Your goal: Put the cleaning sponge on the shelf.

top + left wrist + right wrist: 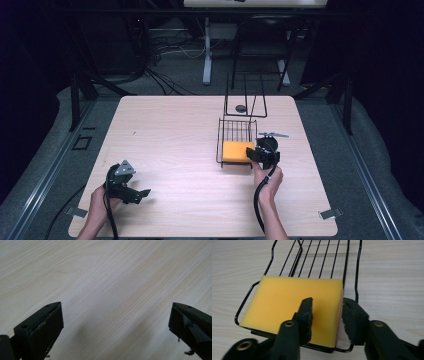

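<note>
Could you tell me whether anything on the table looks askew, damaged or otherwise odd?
Nothing looks damaged or spilled. The yellow sponge lies flat in the black wire basket, filling its near end. One small oddity: the pad on a left gripper finger looks frayed, with a loose scrap hanging at its edge.

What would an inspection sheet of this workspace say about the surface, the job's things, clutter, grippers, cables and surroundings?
Surface: pale wood table, bare around the left gripper.
Job's things: yellow sponge lying flat in a black wire basket.
Clutter: a second wire rack behind the basket, a small dark disc at its base; metal clips at the near table edge.
Grippers: left gripper open over bare wood; right gripper open, its jaws either side of the sponge's right edge, with a gap at the right pad.
Cables: one black cable trails from each gripper; loose cables on the floor beyond.
Surroundings: dark curtains, a white stand behind.
</note>
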`<move>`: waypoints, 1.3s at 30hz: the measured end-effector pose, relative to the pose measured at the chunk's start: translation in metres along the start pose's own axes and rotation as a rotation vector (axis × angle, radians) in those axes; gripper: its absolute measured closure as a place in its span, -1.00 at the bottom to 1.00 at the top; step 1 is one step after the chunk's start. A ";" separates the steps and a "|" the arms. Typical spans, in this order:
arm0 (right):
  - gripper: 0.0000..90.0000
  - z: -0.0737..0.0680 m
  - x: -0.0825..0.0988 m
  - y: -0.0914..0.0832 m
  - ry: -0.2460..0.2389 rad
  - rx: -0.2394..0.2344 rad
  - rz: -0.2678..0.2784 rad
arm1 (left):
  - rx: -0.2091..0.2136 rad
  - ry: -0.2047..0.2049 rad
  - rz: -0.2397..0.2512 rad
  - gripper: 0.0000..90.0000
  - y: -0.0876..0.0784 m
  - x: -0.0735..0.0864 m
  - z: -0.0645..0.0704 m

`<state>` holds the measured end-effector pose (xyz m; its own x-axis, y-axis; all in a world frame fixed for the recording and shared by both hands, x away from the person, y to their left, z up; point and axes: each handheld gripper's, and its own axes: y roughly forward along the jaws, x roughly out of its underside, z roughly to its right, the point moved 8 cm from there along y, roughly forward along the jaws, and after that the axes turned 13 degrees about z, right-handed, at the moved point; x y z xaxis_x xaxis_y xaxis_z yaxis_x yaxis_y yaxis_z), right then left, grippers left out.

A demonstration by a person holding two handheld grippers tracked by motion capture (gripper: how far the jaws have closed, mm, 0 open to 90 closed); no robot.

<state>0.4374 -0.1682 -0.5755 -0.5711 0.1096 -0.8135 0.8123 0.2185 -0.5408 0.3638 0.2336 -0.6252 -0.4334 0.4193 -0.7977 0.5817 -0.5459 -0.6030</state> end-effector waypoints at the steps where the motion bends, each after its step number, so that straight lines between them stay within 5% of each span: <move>1: 0.13 -0.001 -0.002 -0.002 -0.005 0.000 0.005 | -0.001 -0.002 0.001 -1.00 0.000 0.000 0.000; 16: -0.53 0.000 -0.017 -0.040 -0.081 -0.081 0.027 | 0.004 0.003 -0.013 -1.00 0.000 0.001 0.000; 24: -0.69 0.002 -0.026 -0.083 -0.159 -0.133 0.053 | 0.000 0.003 -0.012 -1.00 0.001 0.001 0.000; 28: -0.72 0.005 -0.022 -0.103 -0.161 -0.160 0.056 | 0.003 0.006 -0.016 -1.00 0.001 0.001 0.001; 39: -0.83 0.026 -0.002 -0.142 -0.185 -0.147 0.042 | -0.001 0.005 -0.017 -1.00 0.002 0.001 0.002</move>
<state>0.3264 -0.2248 -0.5030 -0.4943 -0.0551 -0.8676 0.8012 0.3582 -0.4792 0.3627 0.2319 -0.6274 -0.4398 0.4317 -0.7876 0.5752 -0.5381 -0.6161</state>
